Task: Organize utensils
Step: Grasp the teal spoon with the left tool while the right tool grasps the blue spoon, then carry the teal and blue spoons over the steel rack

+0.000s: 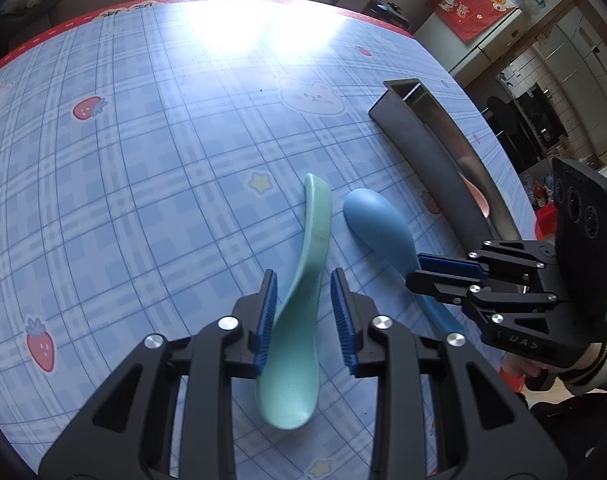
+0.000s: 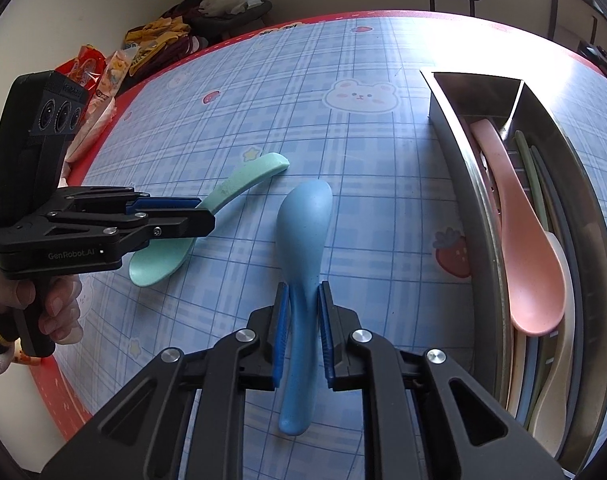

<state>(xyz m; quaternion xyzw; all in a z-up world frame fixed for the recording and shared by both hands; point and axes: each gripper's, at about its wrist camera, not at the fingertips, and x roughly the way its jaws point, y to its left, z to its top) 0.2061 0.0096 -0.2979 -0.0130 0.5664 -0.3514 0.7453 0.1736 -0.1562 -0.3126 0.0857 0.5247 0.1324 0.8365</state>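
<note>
The left gripper (image 1: 303, 312) is open around the green spoon (image 1: 299, 320), with a gap on each side. The right gripper (image 2: 303, 332) squeezes the handle of the blue spoon (image 2: 303, 232). To its right, the metal tray (image 2: 459, 184) holds a pink spoon (image 2: 523, 240).

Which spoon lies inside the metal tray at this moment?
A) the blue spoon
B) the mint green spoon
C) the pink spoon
C: the pink spoon lies in the metal tray, while the blue spoon and the mint green spoon are on the table, each between the fingers of a tool.
</note>
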